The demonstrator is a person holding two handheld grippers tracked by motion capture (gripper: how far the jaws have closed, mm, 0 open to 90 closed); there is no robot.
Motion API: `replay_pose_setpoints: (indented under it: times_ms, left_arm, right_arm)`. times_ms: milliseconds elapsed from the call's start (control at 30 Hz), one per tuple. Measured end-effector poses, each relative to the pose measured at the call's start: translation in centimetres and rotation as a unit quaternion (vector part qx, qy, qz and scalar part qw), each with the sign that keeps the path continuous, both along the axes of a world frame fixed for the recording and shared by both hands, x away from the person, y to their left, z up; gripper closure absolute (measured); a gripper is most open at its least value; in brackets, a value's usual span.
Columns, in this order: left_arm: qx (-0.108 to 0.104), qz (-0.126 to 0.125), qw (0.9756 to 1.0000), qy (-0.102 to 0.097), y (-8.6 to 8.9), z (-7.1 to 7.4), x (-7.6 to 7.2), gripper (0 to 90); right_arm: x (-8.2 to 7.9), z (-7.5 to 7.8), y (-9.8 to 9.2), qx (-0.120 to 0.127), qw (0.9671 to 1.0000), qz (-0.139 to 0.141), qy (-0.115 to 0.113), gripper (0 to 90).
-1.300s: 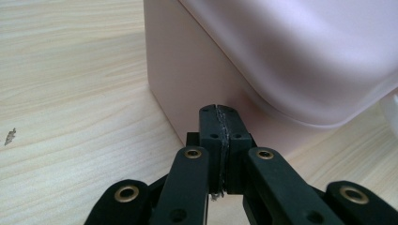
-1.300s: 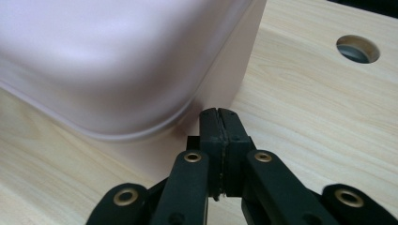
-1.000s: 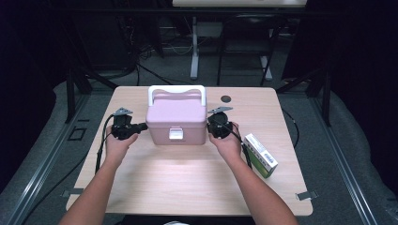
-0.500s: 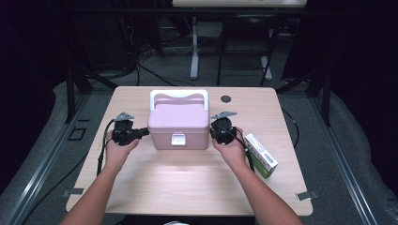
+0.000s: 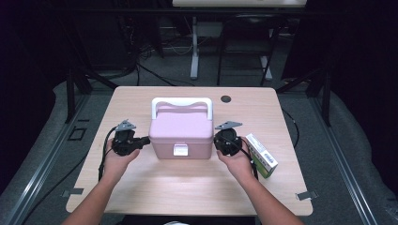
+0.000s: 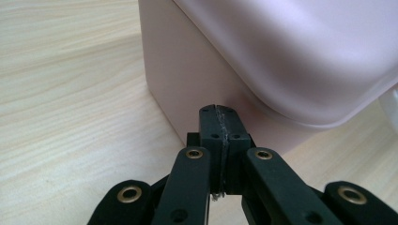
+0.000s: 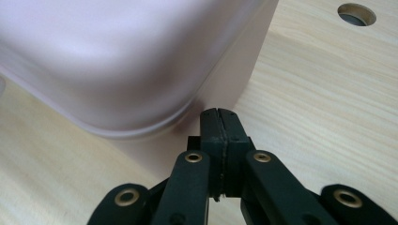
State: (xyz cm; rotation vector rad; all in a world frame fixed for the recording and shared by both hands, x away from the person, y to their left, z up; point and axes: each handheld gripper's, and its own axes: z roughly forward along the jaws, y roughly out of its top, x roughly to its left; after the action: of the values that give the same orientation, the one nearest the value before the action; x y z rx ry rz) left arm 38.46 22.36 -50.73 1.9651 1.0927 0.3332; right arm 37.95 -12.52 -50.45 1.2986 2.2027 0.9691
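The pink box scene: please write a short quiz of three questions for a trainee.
1. True or false: the pink box has its lid shut.
2. What lies on the table beside the right gripper?
A. a green and white carton
B. a mug
C. a spoon
3. How do the jaws of the left gripper stand?

Key:
1. True.
2. A, the carton.
3. Shut, empty, at the box's side.
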Motion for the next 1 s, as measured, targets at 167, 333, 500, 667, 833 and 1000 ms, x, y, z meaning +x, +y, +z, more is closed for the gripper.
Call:
replay_pose_setpoints:
  times_ms: [167, 333, 500, 667, 833, 1000]
  left_arm:
    - [0.003, -0.012, 0.9999, -0.003, -0.3, 0.0, -1.3, 90.0]
    - [0.005, -0.025, 0.9997, -0.002, -0.6, 0.0, -2.7, 90.0]
    - [0.007, -0.035, 0.9994, -0.001, -0.8, 0.1, -4.0, 90.0]
    - [0.008, -0.044, 0.9990, 0.004, -1.0, 0.2, -5.2, 90.0]
    - [0.010, -0.050, 0.9987, 0.006, -1.0, 0.2, -6.1, 90.0]
    - [0.009, -0.053, 0.9985, 0.007, -1.1, 0.2, -6.8, 90.0]
  right_arm:
    - [-1.8, 0.0, -0.5, -0.008, 0.9999, 0.002, -0.007, 90.0]
    - [-3.1, 0.0, -1.1, -0.001, 1.0000, 0.007, -0.002, 90.0]
    - [-4.5, 0.1, -1.6, 0.002, 0.9999, 0.014, 0.006, 90.0]
    - [-5.8, 0.1, -2.0, 0.004, 0.9998, 0.018, 0.011, 90.0]
    - [-6.9, 0.1, -2.2, 0.006, 0.9997, 0.019, 0.014, 90.0]
    - [-8.1, 0.2, -2.2, -0.001, 0.9997, 0.023, 0.011, 90.0]
